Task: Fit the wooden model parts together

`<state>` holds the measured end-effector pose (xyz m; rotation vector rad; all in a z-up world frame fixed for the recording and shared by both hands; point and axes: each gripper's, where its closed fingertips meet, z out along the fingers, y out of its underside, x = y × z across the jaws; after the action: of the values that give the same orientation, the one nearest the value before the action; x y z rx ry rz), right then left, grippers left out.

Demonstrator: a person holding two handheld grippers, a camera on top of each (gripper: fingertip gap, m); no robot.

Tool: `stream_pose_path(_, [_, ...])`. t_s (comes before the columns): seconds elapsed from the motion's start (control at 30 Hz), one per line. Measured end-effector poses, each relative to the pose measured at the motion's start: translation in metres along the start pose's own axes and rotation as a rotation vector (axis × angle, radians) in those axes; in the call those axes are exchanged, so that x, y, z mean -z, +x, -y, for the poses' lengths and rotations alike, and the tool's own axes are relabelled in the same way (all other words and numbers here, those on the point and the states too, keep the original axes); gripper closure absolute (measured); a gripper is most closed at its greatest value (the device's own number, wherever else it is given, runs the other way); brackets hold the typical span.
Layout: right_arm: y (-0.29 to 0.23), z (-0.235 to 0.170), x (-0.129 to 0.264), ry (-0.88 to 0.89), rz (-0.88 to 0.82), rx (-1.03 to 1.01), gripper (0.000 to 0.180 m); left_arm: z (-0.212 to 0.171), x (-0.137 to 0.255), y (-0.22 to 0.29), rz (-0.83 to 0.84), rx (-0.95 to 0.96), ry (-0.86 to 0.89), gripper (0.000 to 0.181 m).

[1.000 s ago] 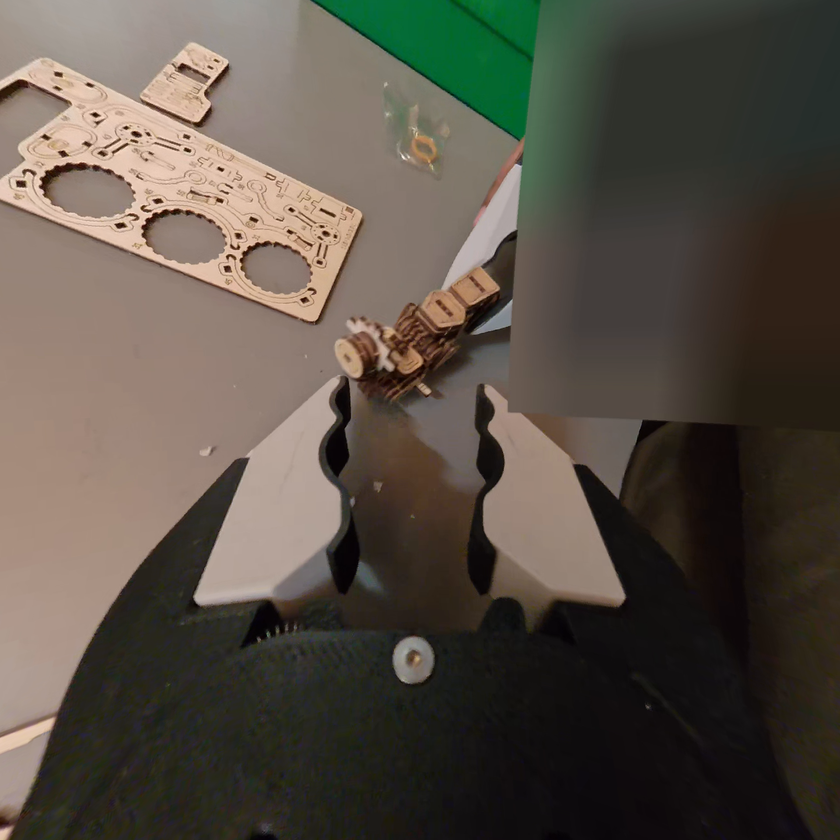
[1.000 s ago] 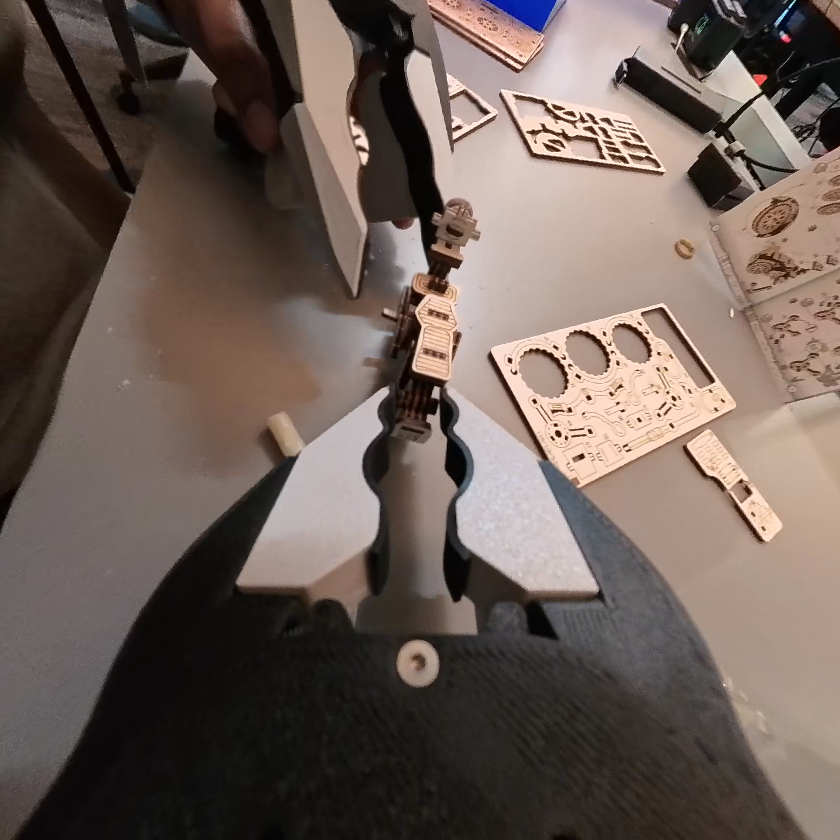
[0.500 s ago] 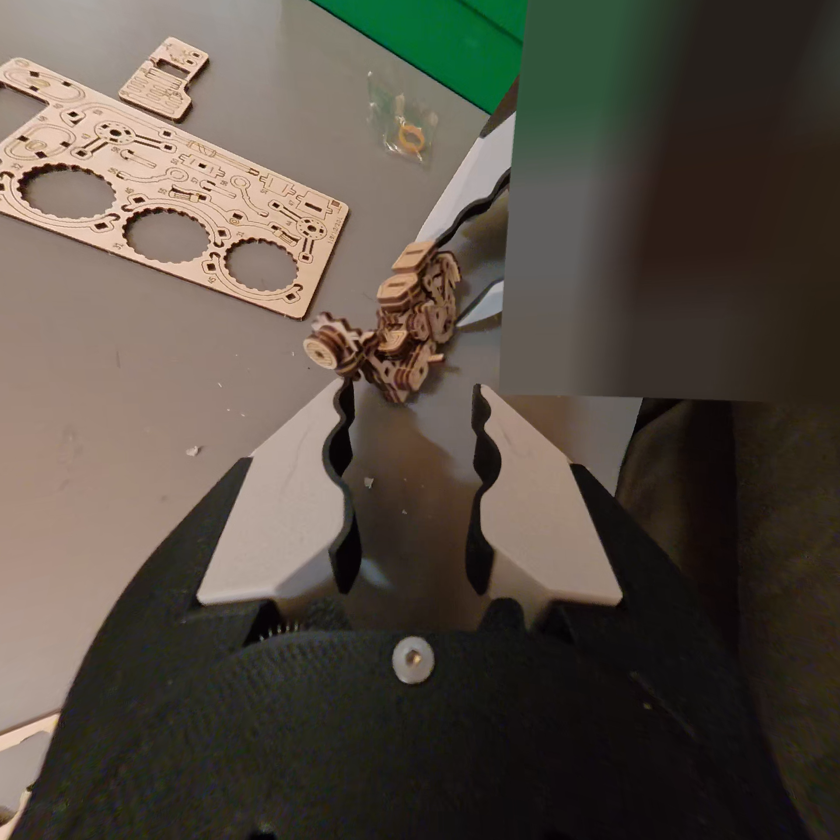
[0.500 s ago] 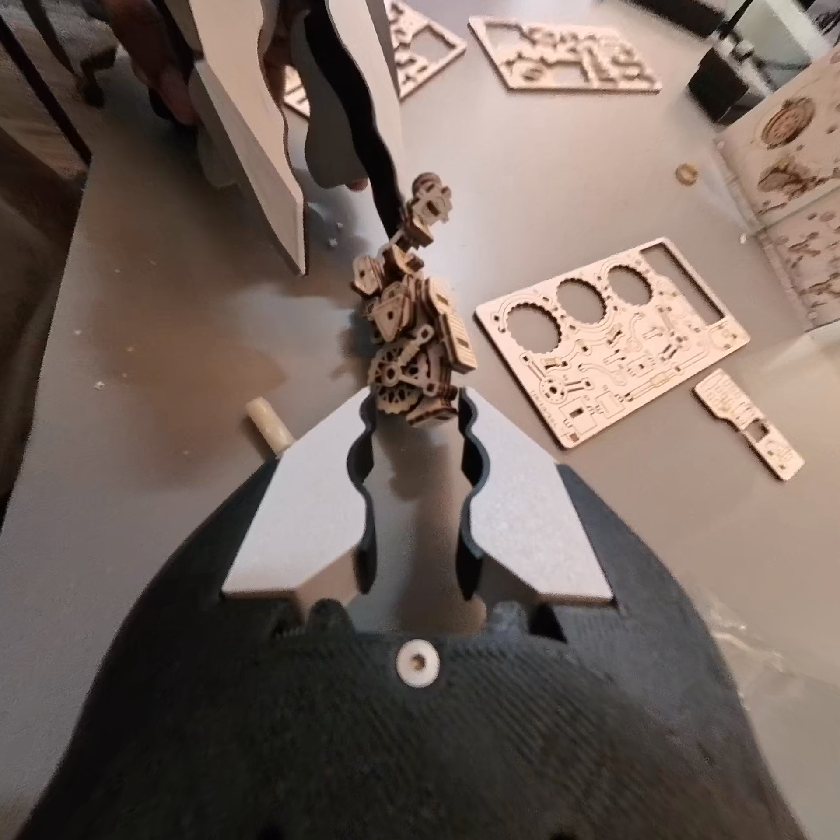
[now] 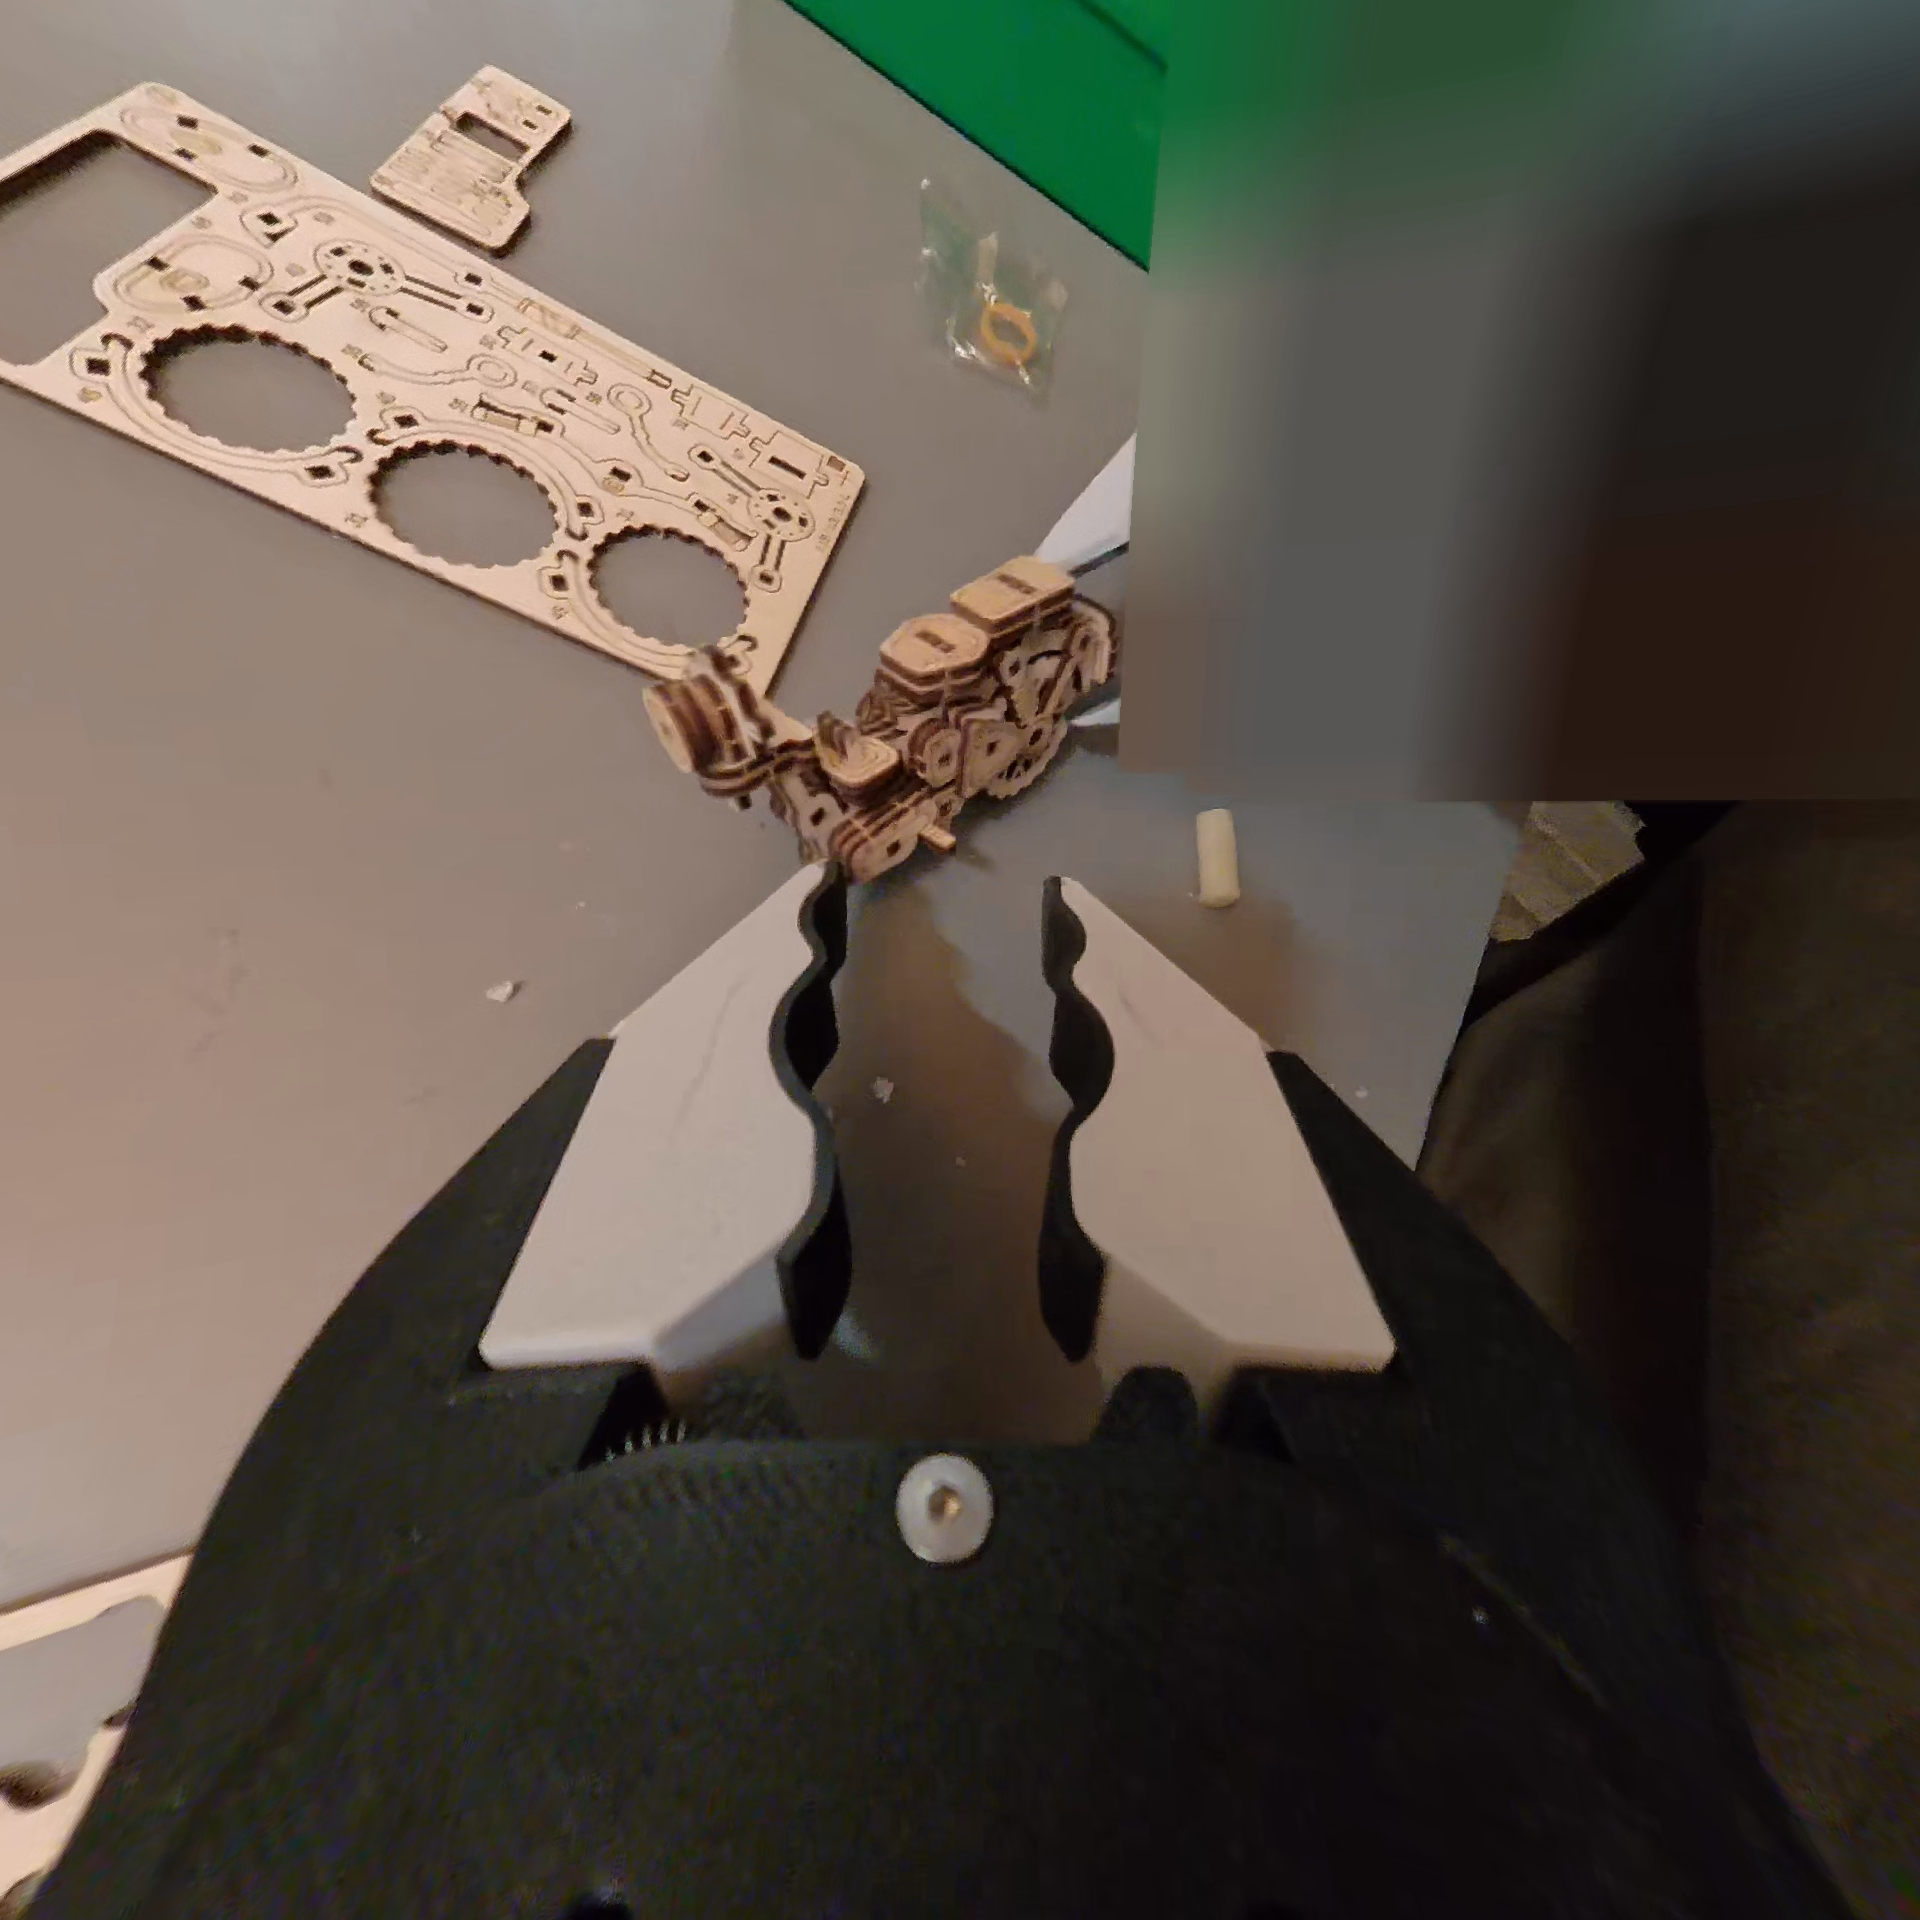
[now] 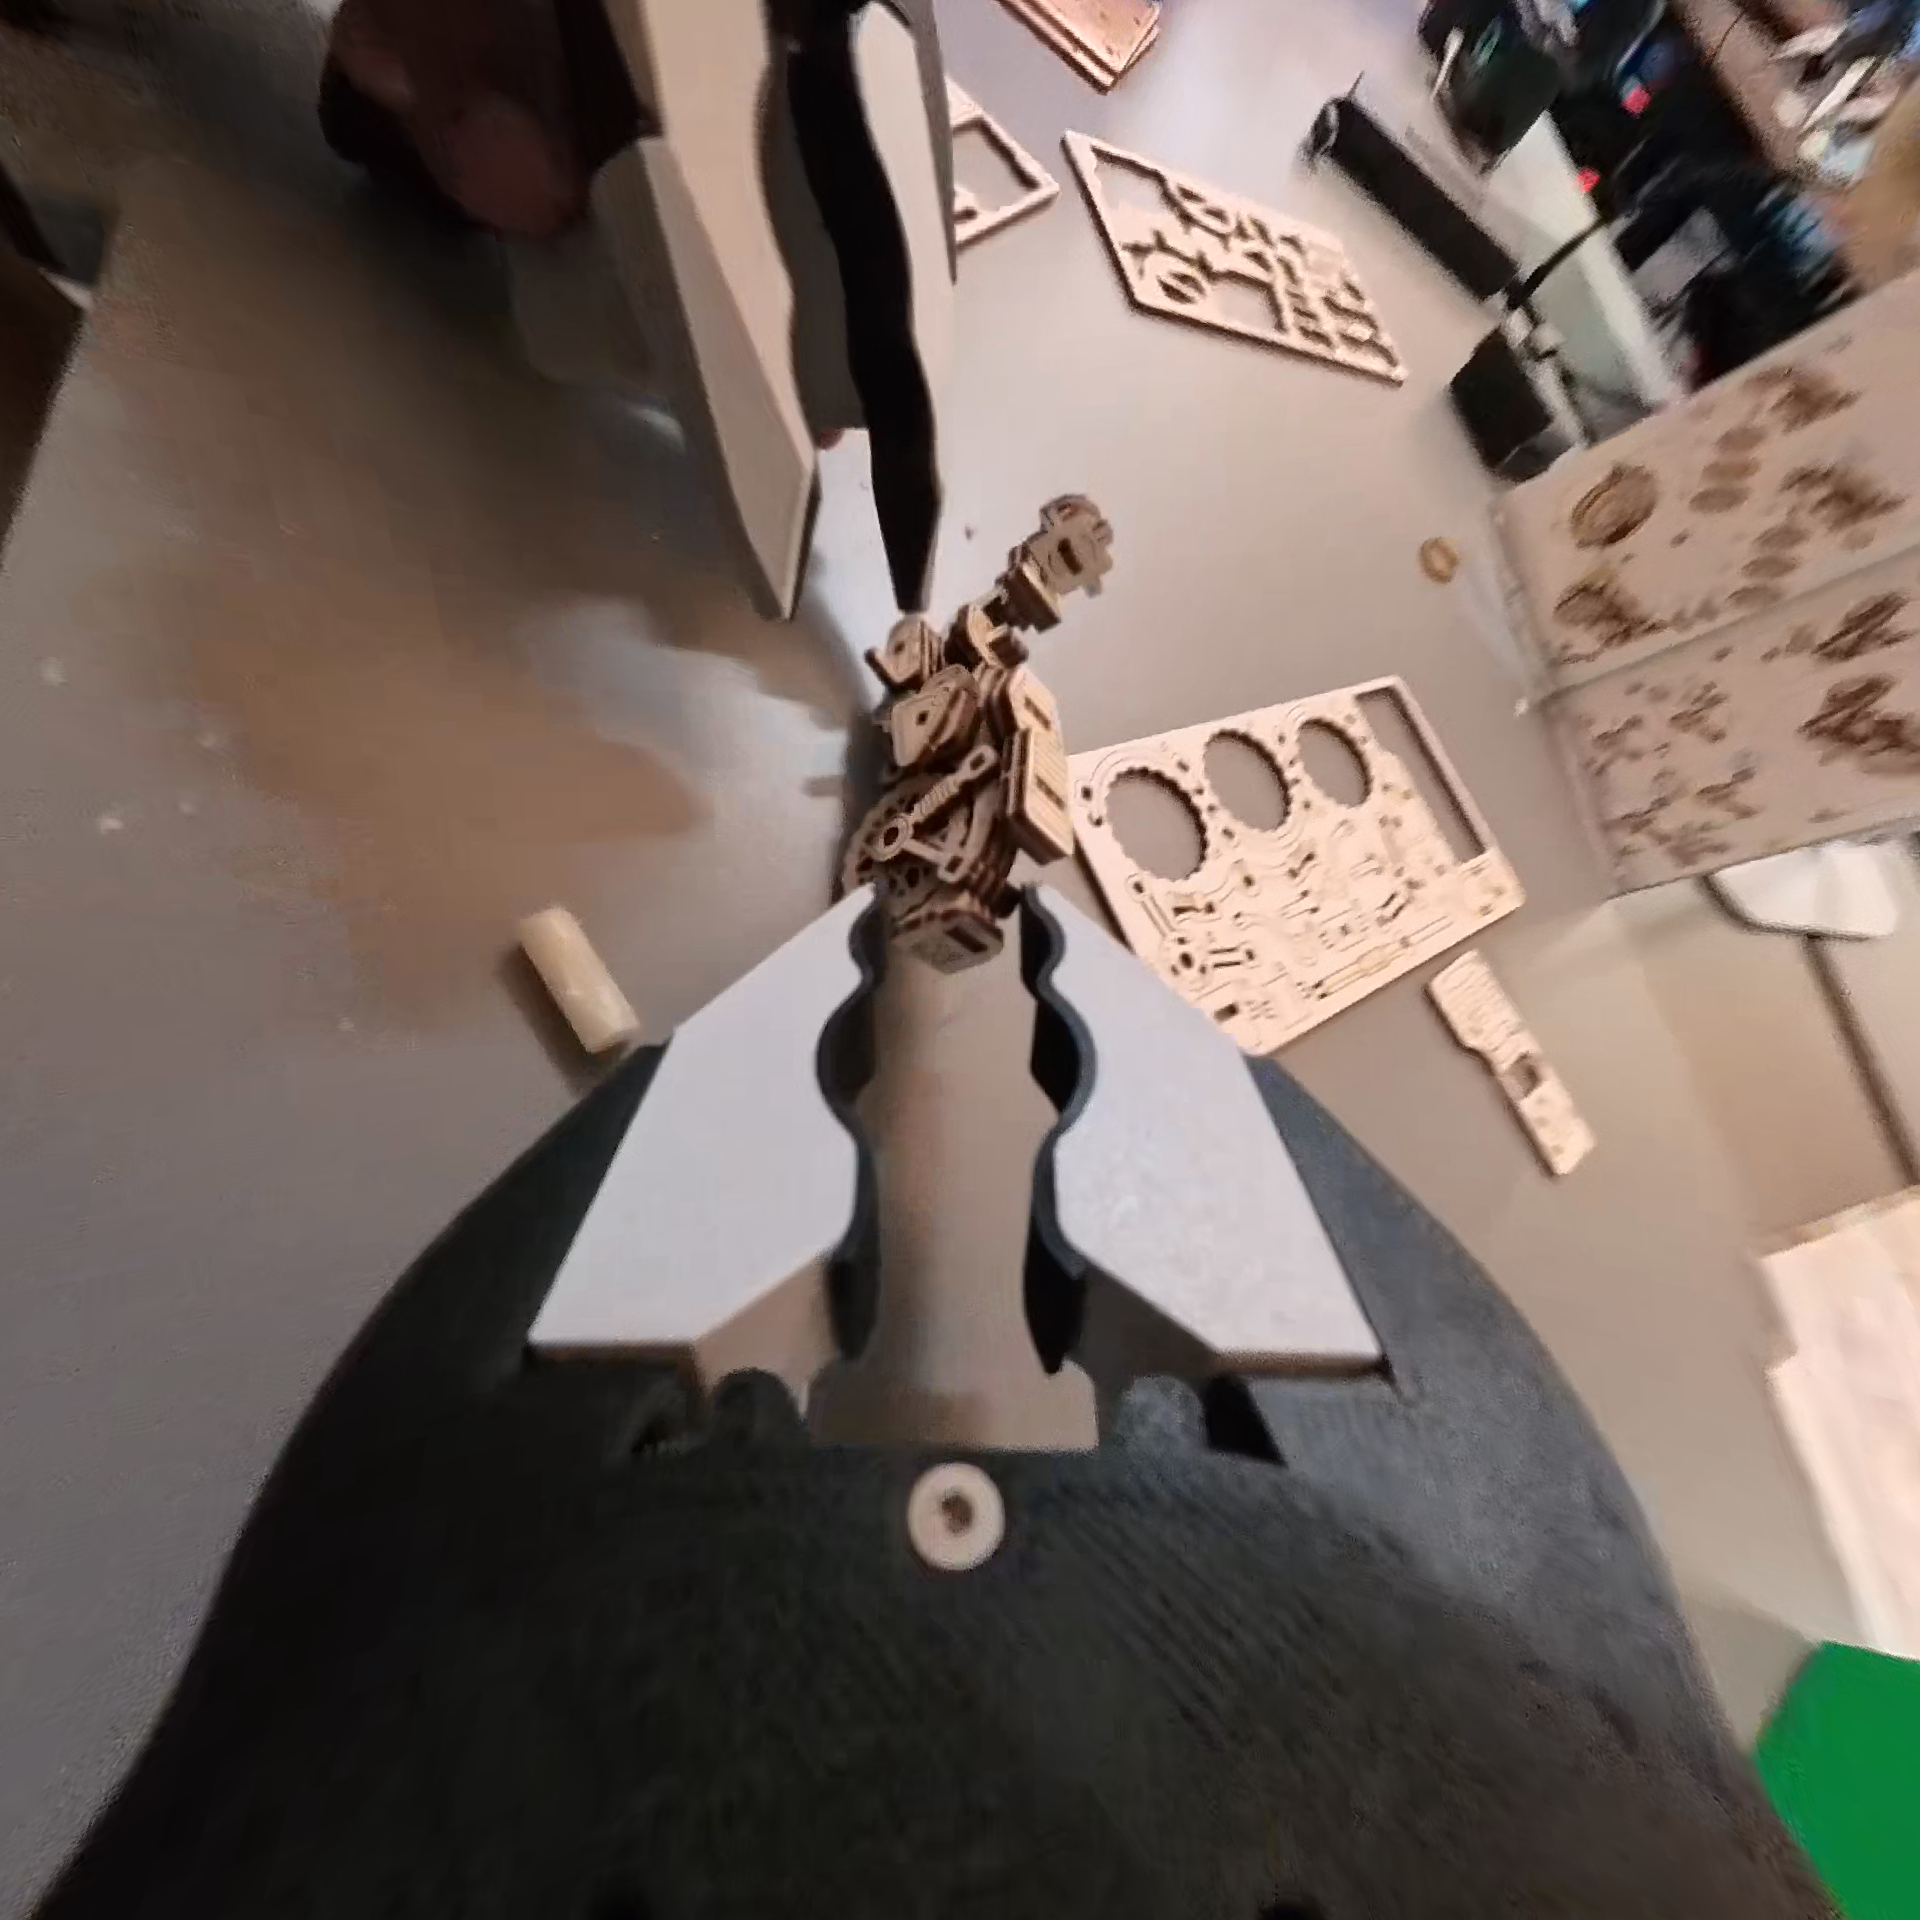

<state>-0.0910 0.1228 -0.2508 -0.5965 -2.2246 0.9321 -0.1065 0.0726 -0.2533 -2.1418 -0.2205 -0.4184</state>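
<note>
A small wooden model of layered gears and plates, with a cross-shaped knob at its far end, is held above the grey table. My right gripper is shut on the model's near end. In the left wrist view the model lies just beyond my left gripper, which is open and empty, its left fingertip almost touching the model's underside. The left gripper also shows in the right wrist view, pointing down beside the model. The right wrist view is blurred.
A wooden parts sheet with three toothed holes lies left of the model, a small cut-out piece beyond it. There is a bag with a rubber ring, a white cylinder near the table edge, and more sheets far off.
The right gripper has rolled and tilted the model, so its gear side now faces the right wrist camera. The left gripper stays open close to the model.
</note>
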Motion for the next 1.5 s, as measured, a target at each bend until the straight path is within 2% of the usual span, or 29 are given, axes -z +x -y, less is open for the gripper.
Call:
stream_pose_path(0.1, [0.000, 0.003, 0.000, -0.003, -0.055, 0.116, 0.157, 0.001, 0.007, -0.016, 0.058, -0.015, 0.004, 0.142])
stream_pose_path(0.2, [-0.001, 0.004, 0.000, 0.006, -0.065, 0.147, 0.157, 0.008, 0.017, -0.030, 0.091, 0.001, 0.049, 0.136])
stream_pose_path(0.43, [-0.006, 0.009, 0.001, 0.022, -0.037, 0.149, 0.157, 0.016, 0.015, -0.024, 0.011, 0.047, 0.094, 0.129])
stream_pose_path(0.57, [-0.011, 0.010, 0.000, 0.013, -0.029, 0.179, 0.158, 0.028, 0.010, -0.019, -0.018, 0.051, 0.147, 0.116])
stream_pose_path(0.8, [-0.012, 0.006, 0.002, -0.048, -0.074, 0.236, 0.154, 0.022, 0.007, -0.007, -0.039, 0.026, 0.121, 0.118])
stream_pose_path(1.0, [-0.009, -0.004, 0.003, -0.082, -0.071, 0.175, 0.149, 0.015, 0.007, -0.001, -0.047, 0.014, 0.094, 0.118])
stream_pose_path(1.23, [0.007, -0.019, 0.002, -0.156, -0.118, 0.045, 0.151, 0.009, 0.008, 0.003, -0.043, -0.015, 0.070, 0.119])
stream_pose_path(1.5, [0.011, -0.027, 0.001, -0.184, -0.121, -0.006, 0.150, 0.006, 0.006, 0.002, -0.050, 0.012, 0.048, 0.121])
